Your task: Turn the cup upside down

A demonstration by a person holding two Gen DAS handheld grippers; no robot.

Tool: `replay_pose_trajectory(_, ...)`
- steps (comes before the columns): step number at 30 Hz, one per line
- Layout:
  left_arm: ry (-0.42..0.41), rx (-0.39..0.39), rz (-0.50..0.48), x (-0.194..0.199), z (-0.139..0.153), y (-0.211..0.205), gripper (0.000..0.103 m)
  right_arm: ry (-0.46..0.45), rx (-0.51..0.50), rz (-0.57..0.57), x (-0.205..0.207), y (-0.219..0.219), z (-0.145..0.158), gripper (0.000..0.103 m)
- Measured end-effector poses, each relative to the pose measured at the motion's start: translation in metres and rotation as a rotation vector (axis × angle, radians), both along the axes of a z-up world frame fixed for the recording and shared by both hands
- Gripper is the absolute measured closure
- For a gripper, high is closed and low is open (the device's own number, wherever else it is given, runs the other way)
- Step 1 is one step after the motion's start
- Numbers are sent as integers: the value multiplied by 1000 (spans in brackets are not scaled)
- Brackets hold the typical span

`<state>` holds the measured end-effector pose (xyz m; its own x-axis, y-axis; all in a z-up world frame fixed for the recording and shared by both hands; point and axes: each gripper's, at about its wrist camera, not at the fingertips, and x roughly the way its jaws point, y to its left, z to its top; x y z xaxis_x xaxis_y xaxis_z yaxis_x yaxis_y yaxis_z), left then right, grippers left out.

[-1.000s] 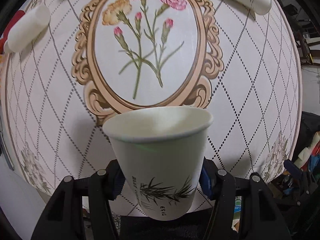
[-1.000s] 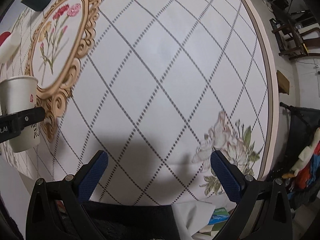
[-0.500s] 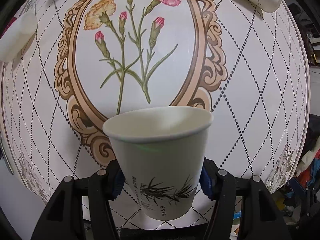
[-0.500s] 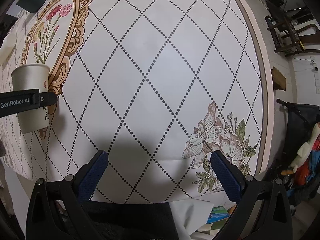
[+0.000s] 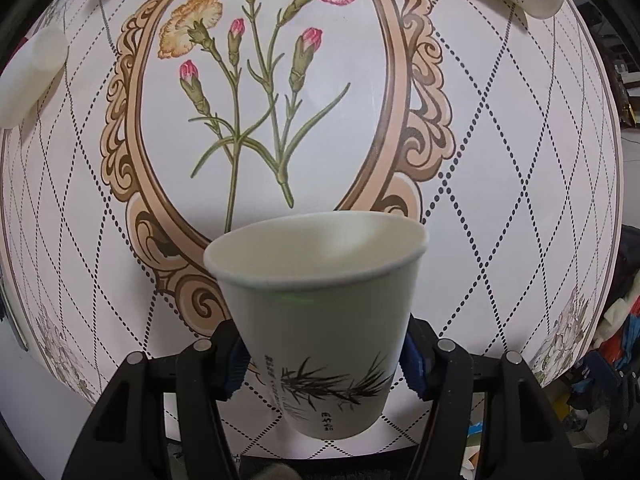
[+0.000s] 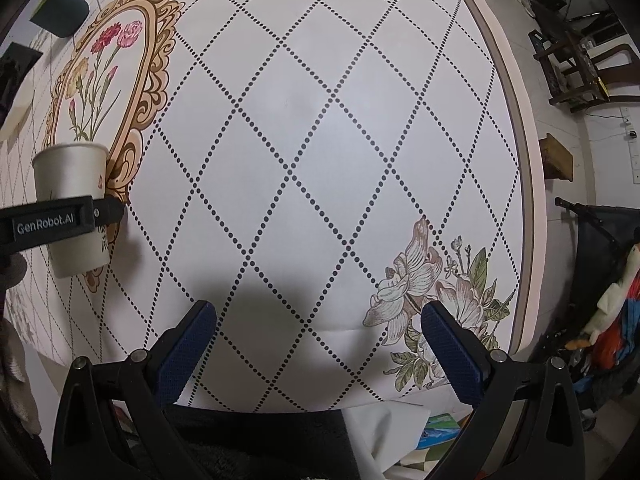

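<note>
Cup (image 5: 320,328) sits at lower centre of the left wrist view, mouth up, clamped between the left gripper's (image 5: 322,360) blue pads over the cloth (image 5: 520,200). At lower centre of the right wrist view the right gripper (image 6: 318,336) hangs spread wide, holding nothing, with the cup at far left. Judging by this, the carry step is in hand; next comes a wrist roll to turn the mouth down before setting it on the cloth.

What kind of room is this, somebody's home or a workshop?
Probably a lived-in room used for recording, not a tidy kitchen. A round table wears a floral tablecloth, a wooden chair stands on a bare floor, and colourful clutter is piled beside it.
</note>
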<state>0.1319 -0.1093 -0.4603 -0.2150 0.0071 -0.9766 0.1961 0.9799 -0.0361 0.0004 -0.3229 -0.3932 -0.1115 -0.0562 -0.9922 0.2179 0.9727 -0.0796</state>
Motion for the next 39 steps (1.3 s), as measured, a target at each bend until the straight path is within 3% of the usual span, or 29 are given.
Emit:
replay_pose_trajectory(5, 5, -3, 3, -20, -21, -11, 36, -3, -1, -10, 3, 1, 1, 0)
replay_pose_trajectory(8, -1, -2, -2, -18, -16, -16, 35, -3, -2, -18, 7, 1, 2, 0)
replay_pose_trajectory(9, 84, 3, -55, -19, -15, -16, 34, -3, -1, -21, 7, 0, 2, 0)
replay_pose_trajectory(12, 81, -8, -48, -22, -15, -8, 20, -5, -1, -27, 6, -3, 3, 0)
replay_pose_trajectory(22, -12, -39, -52, -36, 33, -4, 19, -30, 15, -45, 1, -12, 13, 0)
replay_pose_trajectory(23, -41, -36, -51, -40, 53, 13, 19, -35, 20, -46, 0, -12, 16, 0)
replay_pose_trajectory(28, -153, 43, -35, -62, 94, 46, 19, -81, 74, -36, -4, -3, 32, 0)
replay_pose_trajectory(34, -174, 102, 53, -55, 140, 104, 19, -132, 186, -21, 2, 34, 48, 0)
replay_pose_trajectory(39, -153, 122, 115, -44, 128, 146, 19, -128, 235, 23, 14, 77, 49, 0)
